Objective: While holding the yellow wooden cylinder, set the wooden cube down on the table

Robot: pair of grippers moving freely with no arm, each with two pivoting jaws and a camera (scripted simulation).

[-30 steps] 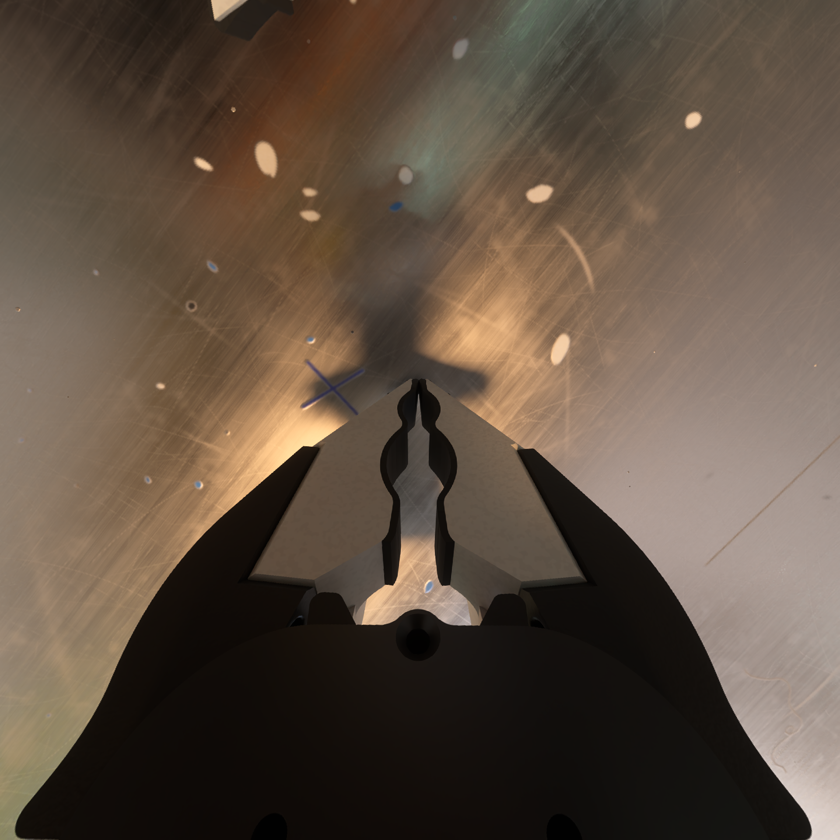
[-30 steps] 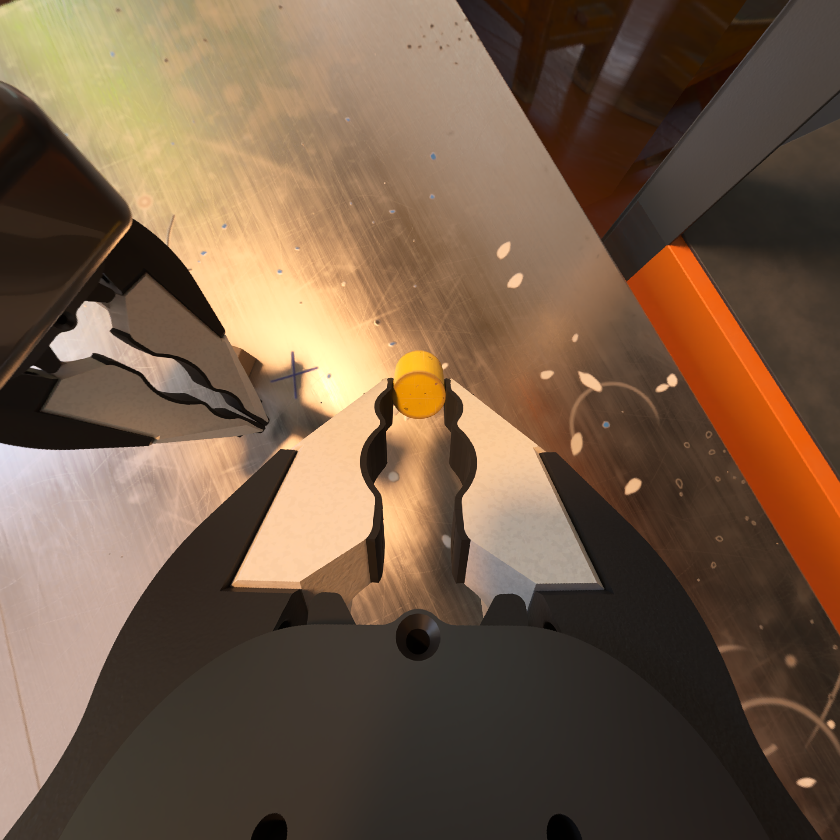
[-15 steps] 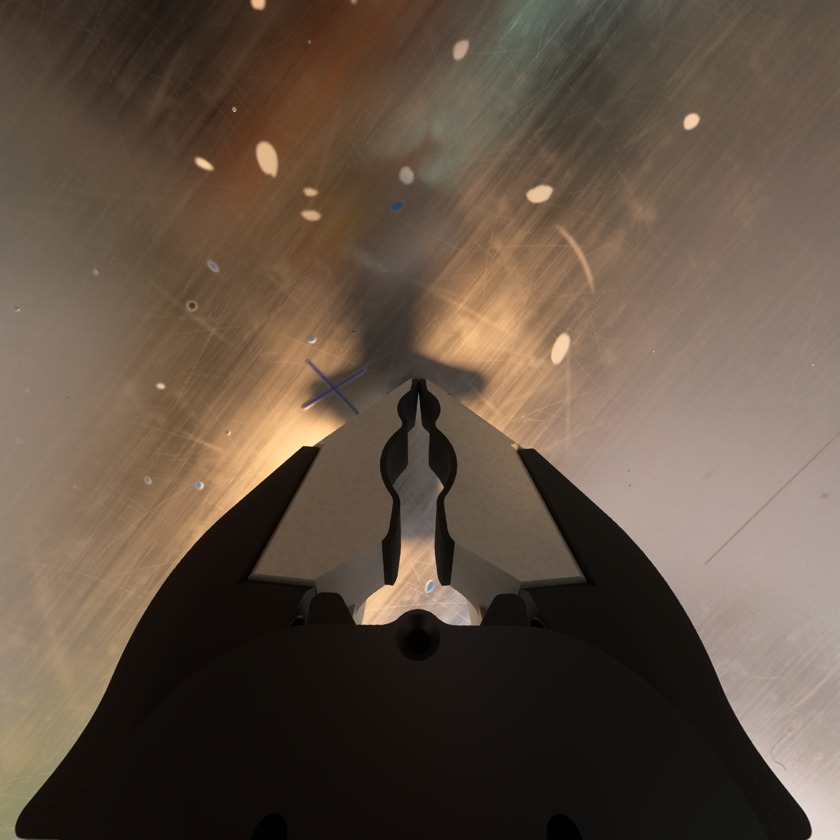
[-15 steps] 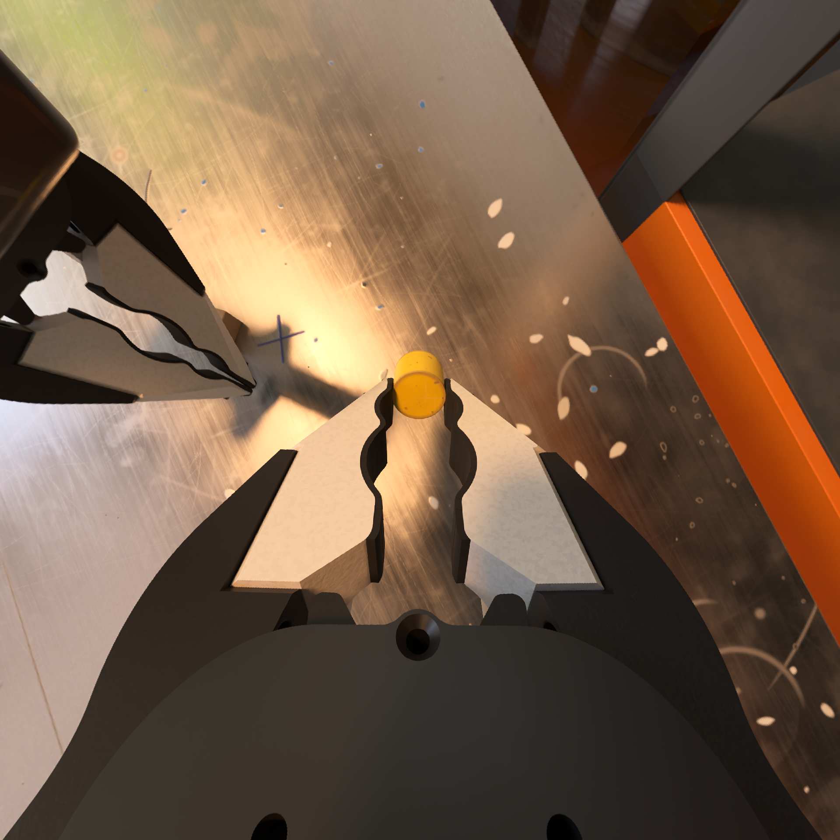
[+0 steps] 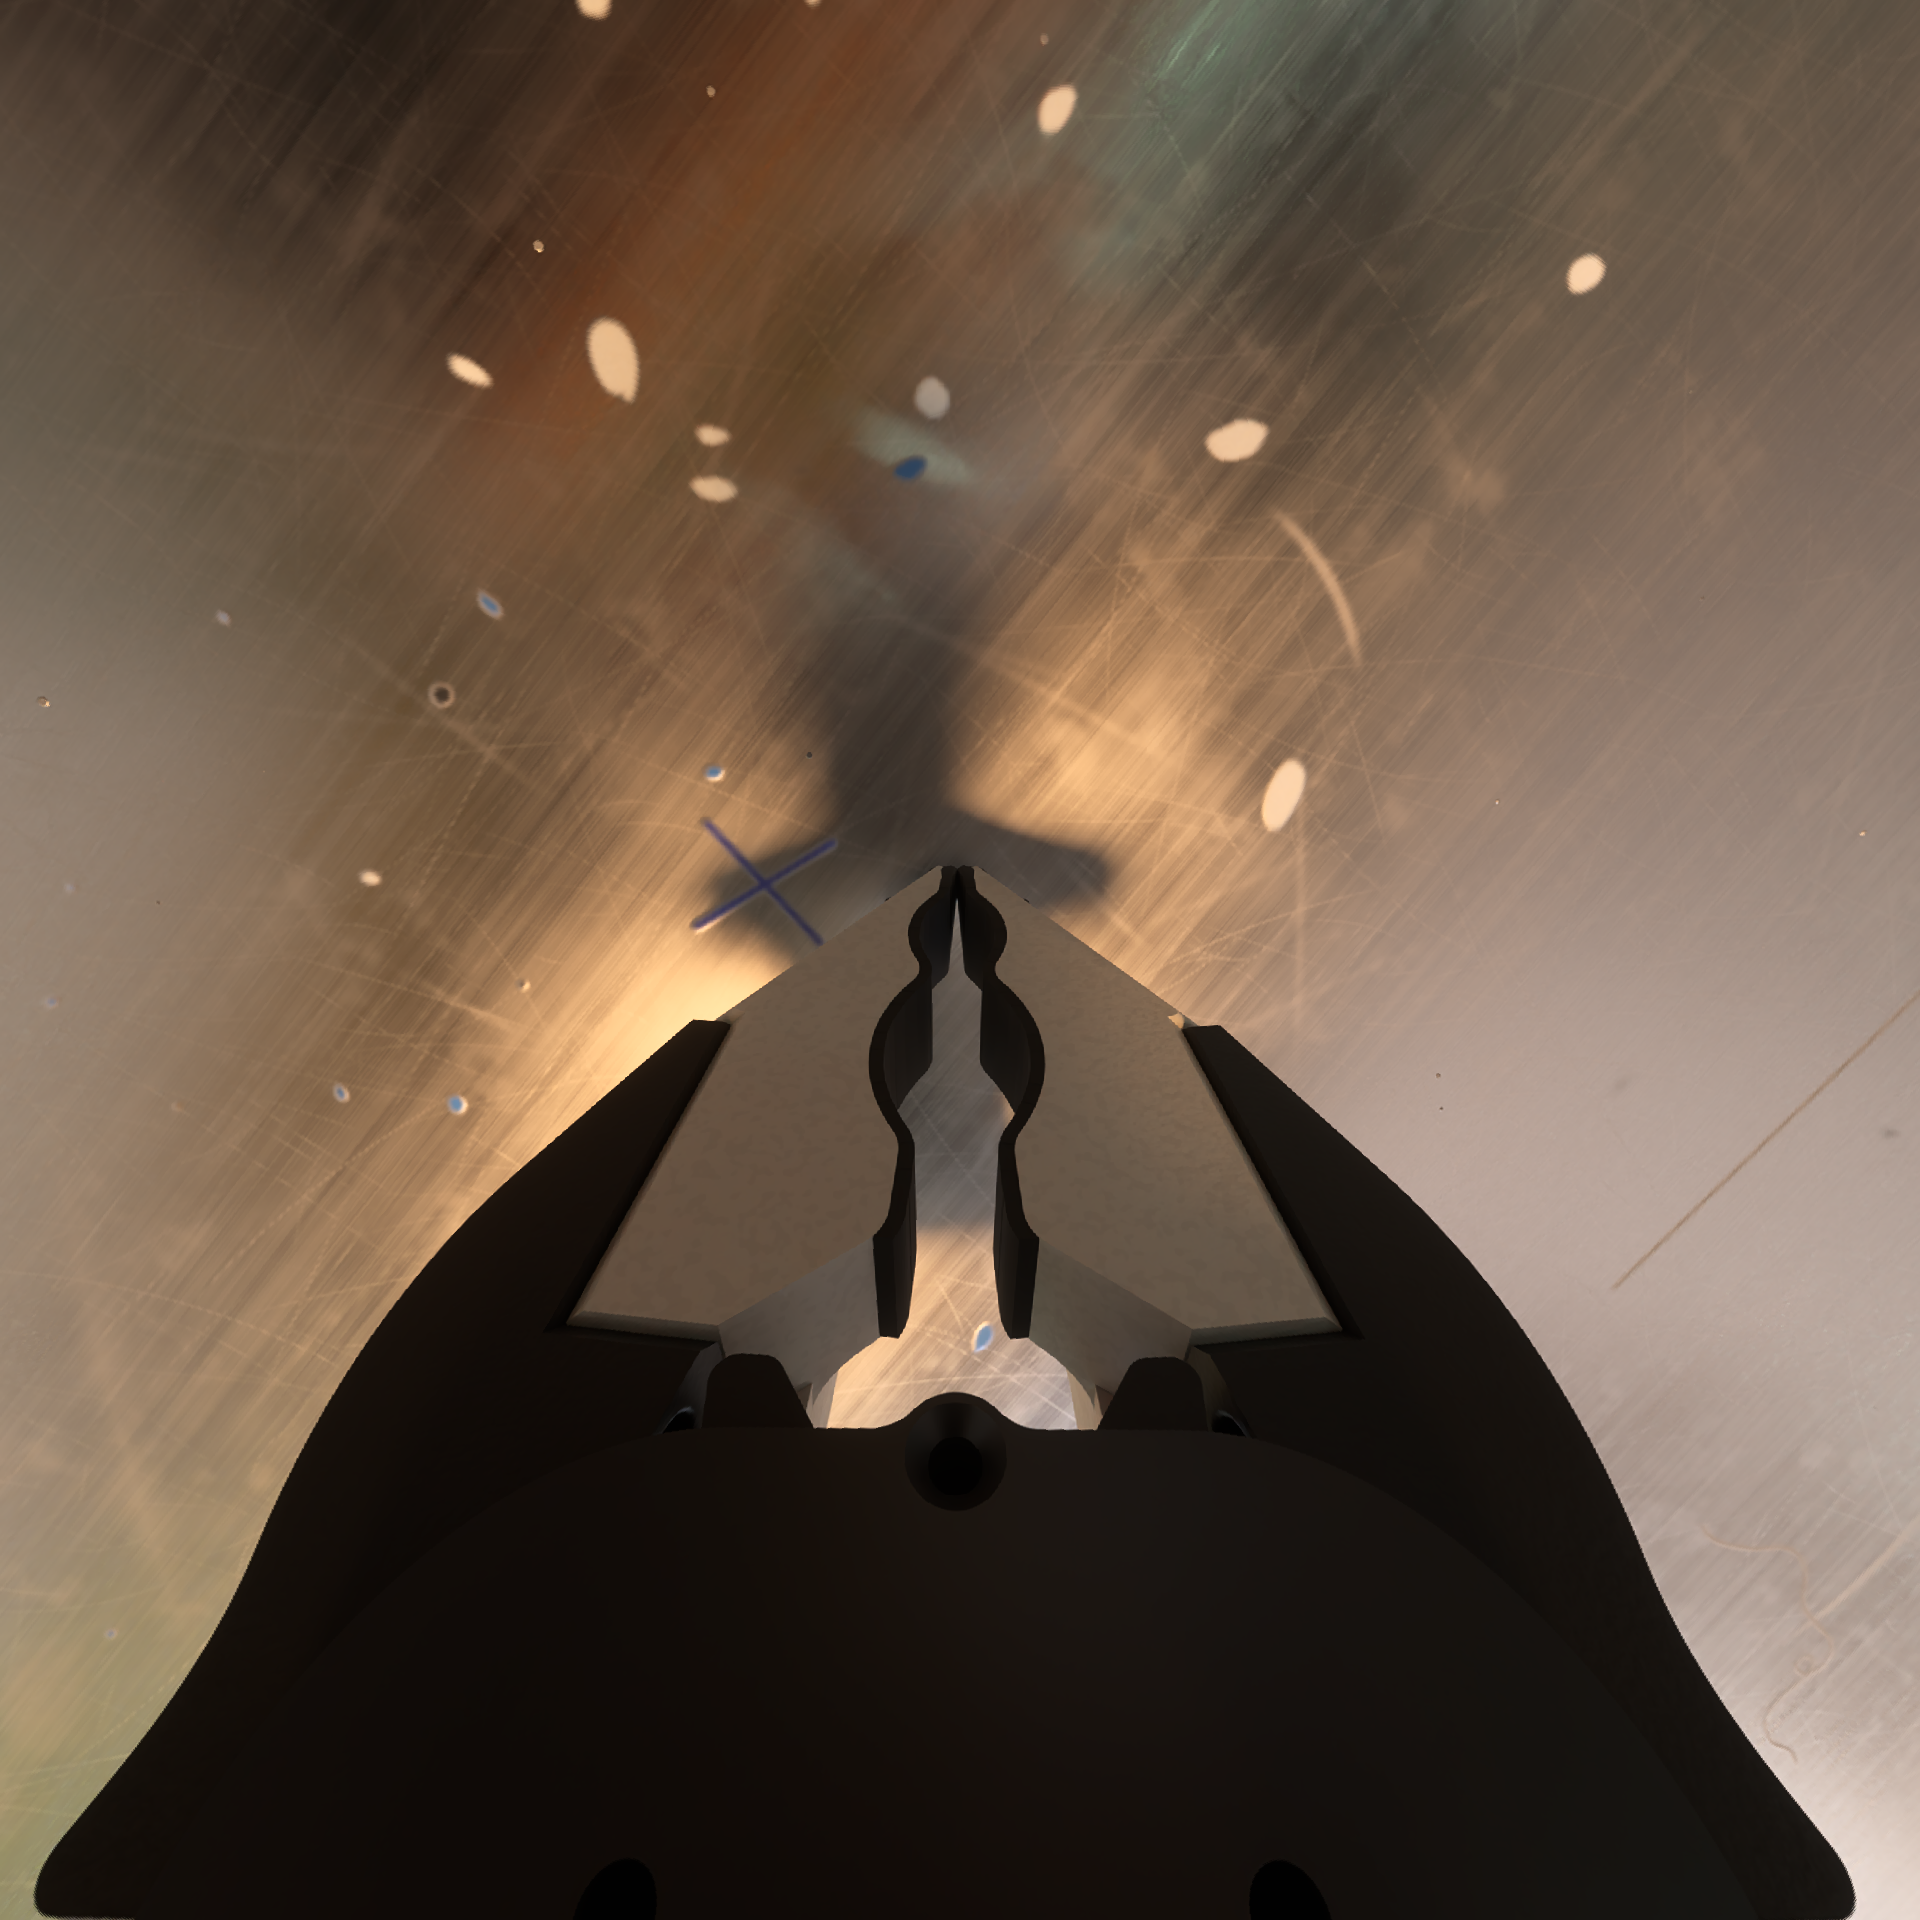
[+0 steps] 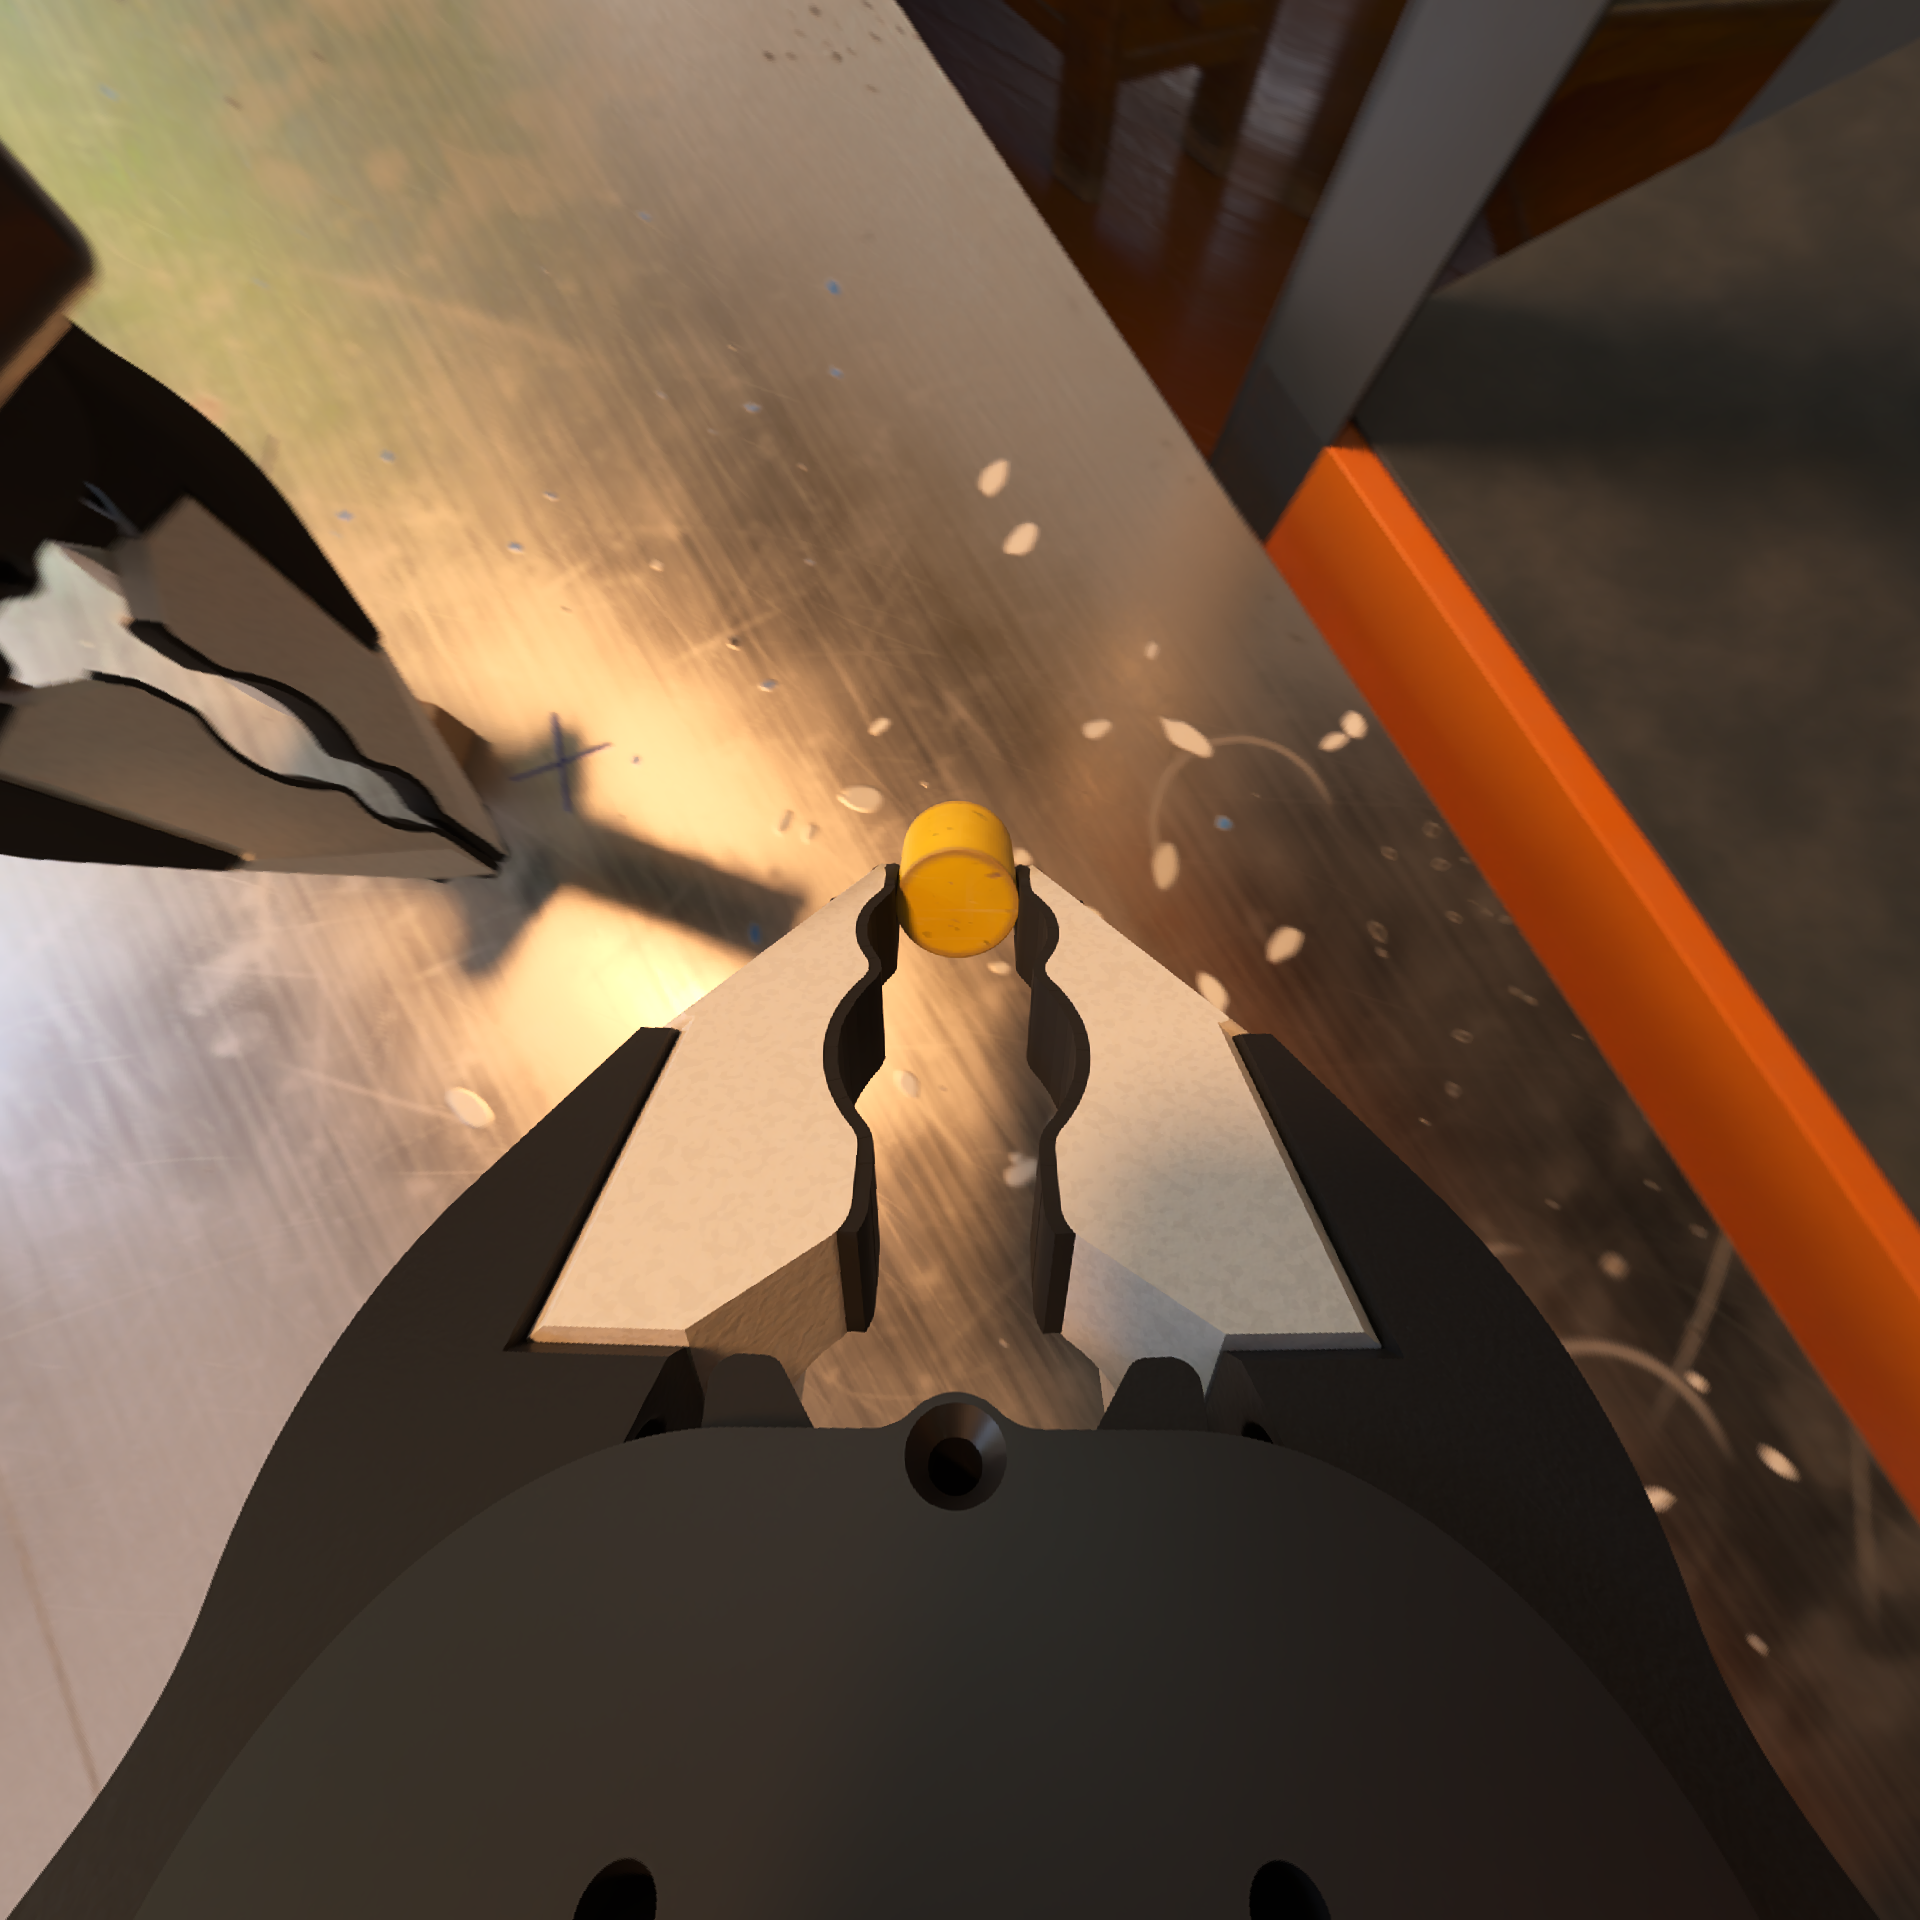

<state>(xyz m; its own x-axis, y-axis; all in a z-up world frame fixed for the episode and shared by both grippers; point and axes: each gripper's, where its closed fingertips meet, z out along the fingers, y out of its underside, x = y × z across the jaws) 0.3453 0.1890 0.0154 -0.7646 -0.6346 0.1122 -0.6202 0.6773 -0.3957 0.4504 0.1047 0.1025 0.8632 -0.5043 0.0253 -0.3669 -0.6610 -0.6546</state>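
My right gripper [image 6: 956, 873] is shut on the yellow wooden cylinder [image 6: 956, 894] and holds it at its fingertips above the metal table [image 6: 675, 364]. My left gripper [image 5: 956, 881] is shut with its tips touching and nothing shows between them. It also shows at the left of the right wrist view [image 6: 488, 854], low over the table. A small tan wooden piece [image 6: 455, 732], likely the wooden cube, peeks out from behind its far finger. I cannot tell whether the piece rests on the table. The left wrist view does not show it.
A blue cross mark [image 5: 766, 883] lies on the scratched table [image 5: 1507, 727] just left of the left gripper's tips, also in the right wrist view [image 6: 561, 753]. The table's right edge borders an orange beam [image 6: 1558, 831] and a grey frame [image 6: 1371, 208].
The right gripper has drawn away with the cylinder, so the left gripper sits farther left in its view. Its tip has left the top of the left wrist view. The left gripper has not moved.
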